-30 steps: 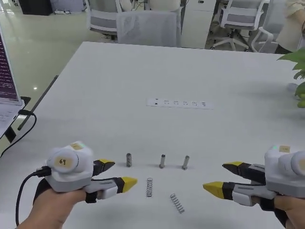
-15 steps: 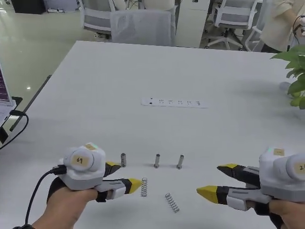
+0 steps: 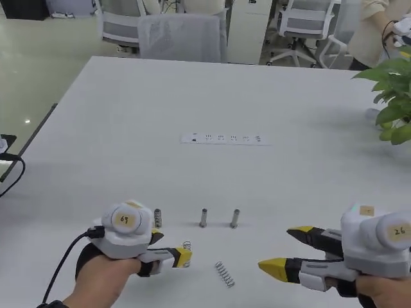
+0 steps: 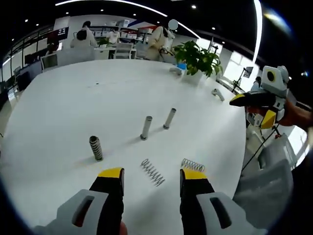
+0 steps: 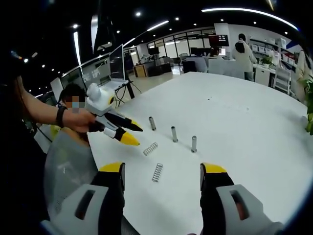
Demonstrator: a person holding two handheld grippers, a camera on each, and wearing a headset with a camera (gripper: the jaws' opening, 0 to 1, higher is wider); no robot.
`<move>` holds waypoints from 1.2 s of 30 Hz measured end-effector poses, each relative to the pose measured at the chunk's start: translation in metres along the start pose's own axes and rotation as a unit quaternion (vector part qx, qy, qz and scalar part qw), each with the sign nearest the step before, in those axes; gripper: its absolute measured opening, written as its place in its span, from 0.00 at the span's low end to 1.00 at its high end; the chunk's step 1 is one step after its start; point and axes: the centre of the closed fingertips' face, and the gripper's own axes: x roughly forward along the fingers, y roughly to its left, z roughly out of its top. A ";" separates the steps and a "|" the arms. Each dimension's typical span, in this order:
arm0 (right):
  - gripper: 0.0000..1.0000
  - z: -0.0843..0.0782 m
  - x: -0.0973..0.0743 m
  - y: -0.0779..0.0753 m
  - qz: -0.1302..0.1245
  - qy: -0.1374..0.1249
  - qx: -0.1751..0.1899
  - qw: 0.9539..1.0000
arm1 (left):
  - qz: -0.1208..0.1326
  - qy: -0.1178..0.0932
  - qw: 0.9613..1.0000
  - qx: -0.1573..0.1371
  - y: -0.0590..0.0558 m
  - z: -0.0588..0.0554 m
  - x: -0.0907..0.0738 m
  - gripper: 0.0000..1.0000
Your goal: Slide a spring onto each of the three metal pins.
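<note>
Reads 69 on left gripper (image 3: 172, 249), 26 on right gripper (image 3: 284, 248). Gapes wide on both, holding nothing. Sits nearer one loose spring (image 3: 187, 245) on the left than a second ago.

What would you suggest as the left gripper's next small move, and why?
Probably ease the left gripper forward until its open jaws straddle the loose spring lying just ahead between them. Two bare pins need springs; the sprung pin already has one.
</note>
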 end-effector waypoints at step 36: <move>0.60 -0.007 -0.001 0.000 -0.003 0.003 0.014 1.000 | 0.023 0.067 0.997 0.032 -0.003 -0.027 0.038 0.14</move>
